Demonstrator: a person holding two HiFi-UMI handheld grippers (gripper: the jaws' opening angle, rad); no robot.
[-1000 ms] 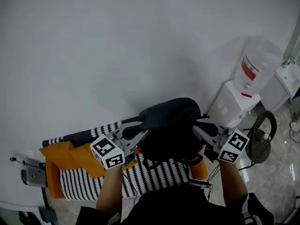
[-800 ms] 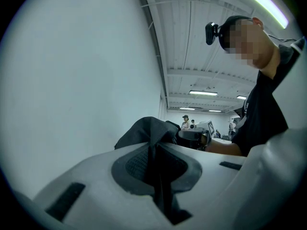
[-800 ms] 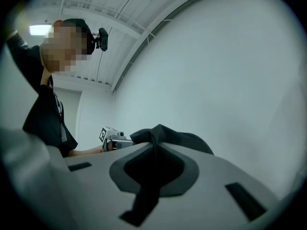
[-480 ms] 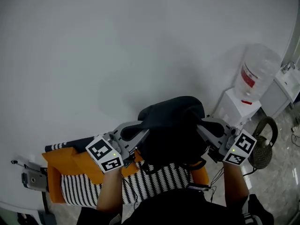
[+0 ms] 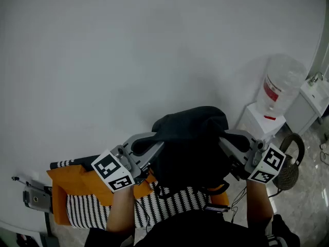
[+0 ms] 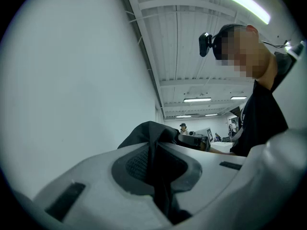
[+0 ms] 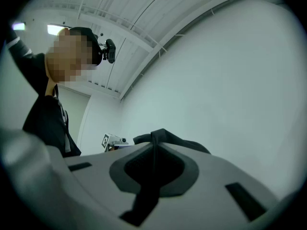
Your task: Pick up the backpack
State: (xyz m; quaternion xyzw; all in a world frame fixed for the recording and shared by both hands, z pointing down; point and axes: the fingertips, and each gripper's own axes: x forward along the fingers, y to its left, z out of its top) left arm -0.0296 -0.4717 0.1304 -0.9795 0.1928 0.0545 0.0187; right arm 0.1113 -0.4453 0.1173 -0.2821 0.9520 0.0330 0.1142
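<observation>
2 claws in the head view, left gripper (image 5: 154, 147) and right gripper (image 5: 225, 139), pinch the soft black cloth backpack (image 5: 190, 143) from both sides, so it hangs level above the striped orange cushion (image 5: 79, 183). Left gripper view: jaws squeeze black cloth. Right gripper view: same.

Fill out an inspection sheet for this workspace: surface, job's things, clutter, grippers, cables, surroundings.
Surface: black-and-white striped cushion with an orange cloth over it.
Job's things: black backpack, held up between both grippers, above the cushion.
Clutter: small grey device at the cushion's left end, type unclear.
Grippers: left gripper shut on backpack fabric; right gripper shut on backpack fabric.
Cables: thin cable hanging below the right gripper.
Surroundings: white wall, water dispenser, dark round object on the floor.
</observation>
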